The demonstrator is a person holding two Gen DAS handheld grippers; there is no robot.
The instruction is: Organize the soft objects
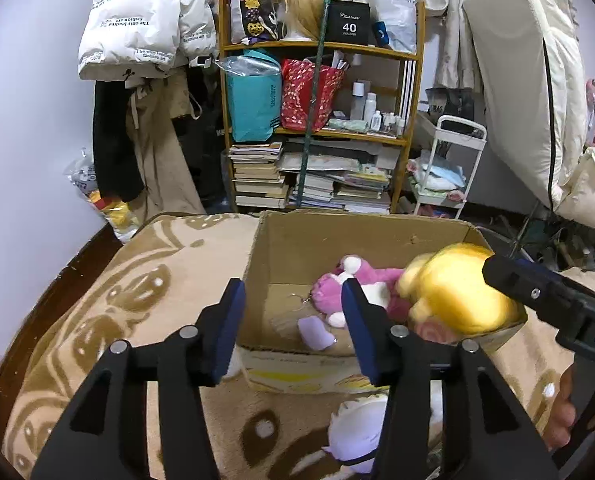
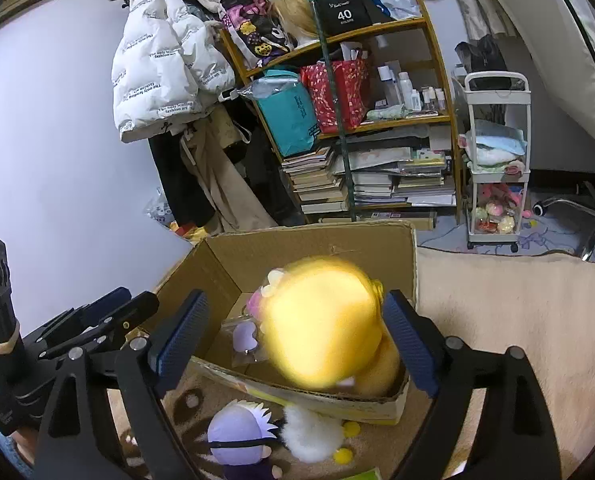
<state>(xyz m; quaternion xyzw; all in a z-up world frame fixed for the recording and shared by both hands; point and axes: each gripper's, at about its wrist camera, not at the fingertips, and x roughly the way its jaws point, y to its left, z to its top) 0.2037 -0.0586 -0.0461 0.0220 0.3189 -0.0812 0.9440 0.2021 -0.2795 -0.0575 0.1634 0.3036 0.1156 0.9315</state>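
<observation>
An open cardboard box (image 1: pixel 297 240) (image 2: pixel 217 264) stands on a patterned blanket. Inside lie a pink and white plush (image 1: pixel 361 284) and a small purple item in a clear bag (image 1: pixel 315 332) (image 2: pixel 244 338). A blurred yellow plush (image 1: pixel 457 292) (image 2: pixel 321 320) is over the box's right part, between the spread fingers of my right gripper (image 2: pixel 297 336); the jaws are wide apart and do not press it. My left gripper (image 1: pixel 293 320) is open and empty at the box's near wall. A purple-haired doll (image 2: pixel 237 436) (image 1: pixel 361 436) and a white fluffy plush (image 2: pixel 313 436) lie in front of the box.
A wooden shelf (image 1: pixel 321 92) with bags, bottles and stacked books stands behind the box. A white cart (image 2: pixel 497 160) holds more soft toys. A white jacket (image 1: pixel 145 20) hangs on the left. A cream blanket (image 2: pixel 517 312) lies to the right.
</observation>
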